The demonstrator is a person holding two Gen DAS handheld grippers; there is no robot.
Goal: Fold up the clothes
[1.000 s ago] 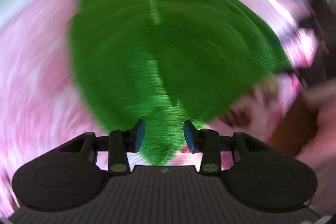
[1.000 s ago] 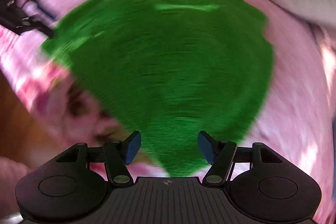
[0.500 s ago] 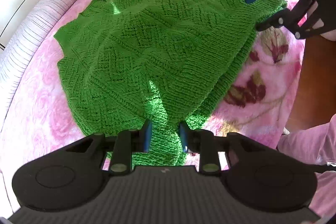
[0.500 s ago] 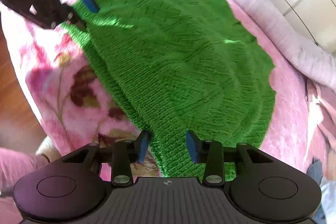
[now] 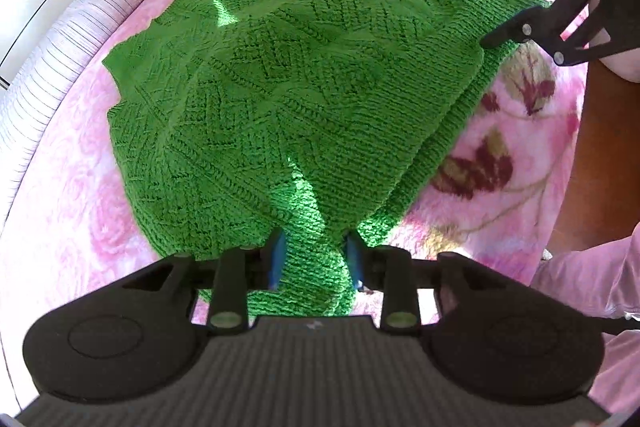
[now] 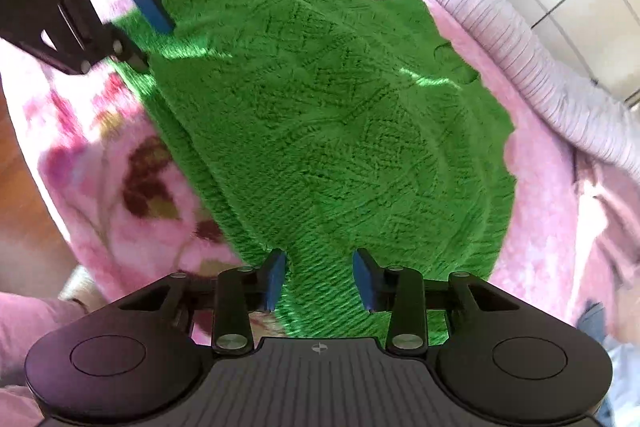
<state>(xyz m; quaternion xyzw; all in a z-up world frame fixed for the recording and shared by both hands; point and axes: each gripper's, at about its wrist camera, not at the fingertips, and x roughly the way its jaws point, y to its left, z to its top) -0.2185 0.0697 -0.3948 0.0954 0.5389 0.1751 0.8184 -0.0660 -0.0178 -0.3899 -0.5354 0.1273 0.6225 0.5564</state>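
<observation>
Lying on the pink blanket (image 5: 72,187), the green knit (image 5: 288,87) bunches between both tongs: left tongs (image 5: 316,259) opening, right tongs (image 6: 320,279) clamped.

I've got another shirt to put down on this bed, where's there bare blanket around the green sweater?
Bare pink blanket lies between the green sweater and the striped bolster. A narrower flowered strip runs between the sweater and the bed's edge. It is crowded at the sweater's near corners, where the left claw and right claw work.
</observation>
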